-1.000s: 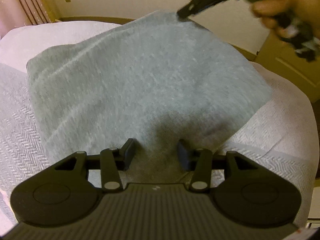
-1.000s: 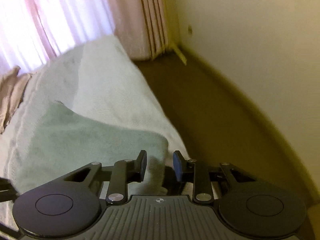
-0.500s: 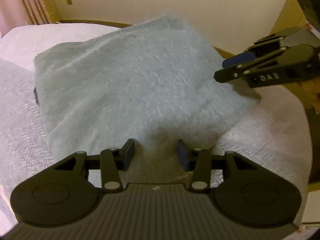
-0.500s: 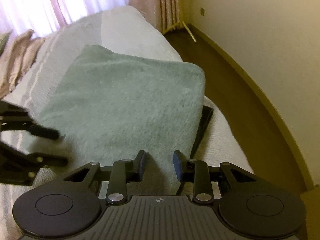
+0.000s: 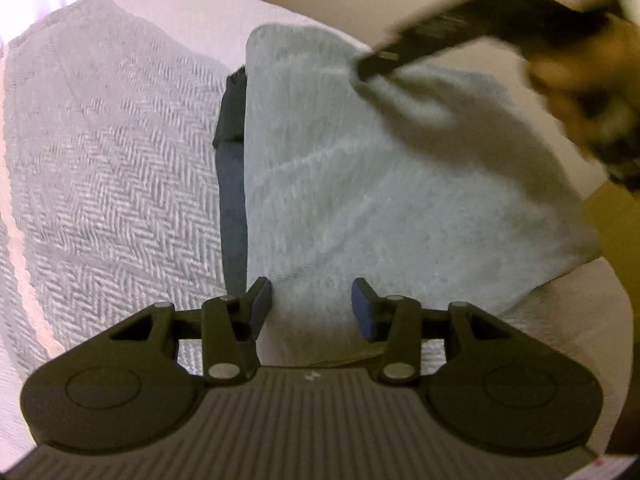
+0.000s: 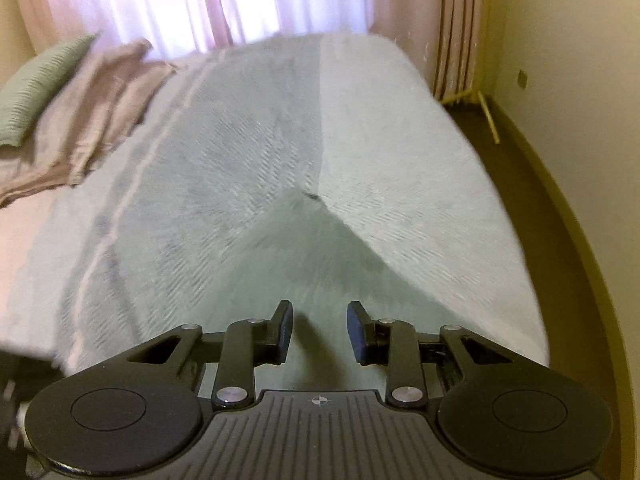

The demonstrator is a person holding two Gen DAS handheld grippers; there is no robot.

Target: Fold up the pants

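The pale green fleecy folded pants (image 5: 400, 200) lie on the herringbone-covered bed (image 5: 112, 152). Both tongs, left (image 5: 312, 304) and right (image 6: 318, 330), hover over them, gaping, empty. Folding looks nearly done; next, I'd guess, smoothing.

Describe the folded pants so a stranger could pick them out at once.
Start at the bed's herringbone bedspread. Near its end lies a pale green fleecy bundle, the folded pants. Unlike the woven cover, they are plush and plain, with a dark band showing along one edge.
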